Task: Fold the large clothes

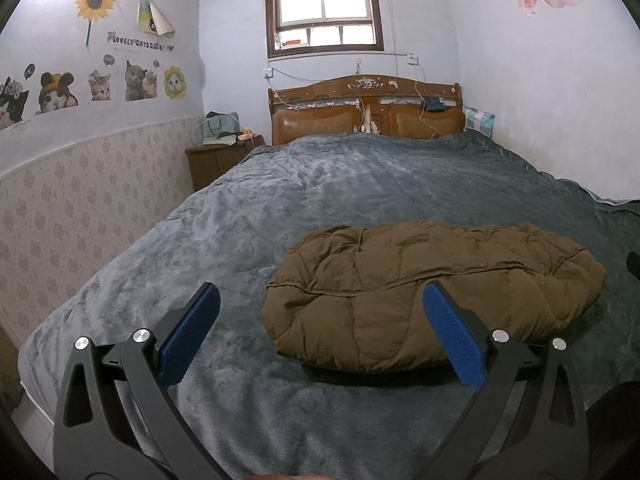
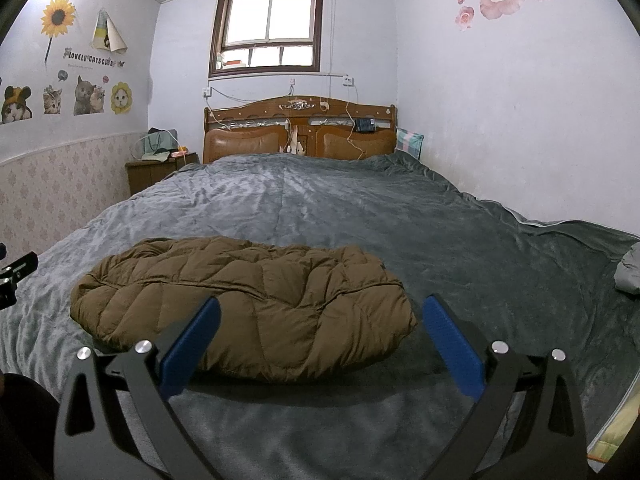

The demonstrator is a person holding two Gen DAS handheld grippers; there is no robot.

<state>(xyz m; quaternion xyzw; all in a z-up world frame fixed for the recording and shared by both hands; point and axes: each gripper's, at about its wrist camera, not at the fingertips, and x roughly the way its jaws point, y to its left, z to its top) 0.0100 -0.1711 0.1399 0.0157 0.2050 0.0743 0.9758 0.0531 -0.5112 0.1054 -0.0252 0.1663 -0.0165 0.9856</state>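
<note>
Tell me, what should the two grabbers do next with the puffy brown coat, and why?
Probably pull both back: the puffy brown quilted coat already lies folded in a compact bundle on the grey plush blanket, and the left gripper and right gripper are open, holding nothing.

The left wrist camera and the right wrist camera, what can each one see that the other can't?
Only the left wrist view shows the black-and-white cat sticker at the wall's edge. Only the right wrist view shows the crumpled grey cloth at the bed's right edge and the other gripper's black tip. Both show the folded brown quilted puffer jacket on the grey plush blanket, the brown wooden headboard and the window. Each view's own gripper, left and right, is open and empty.
</note>
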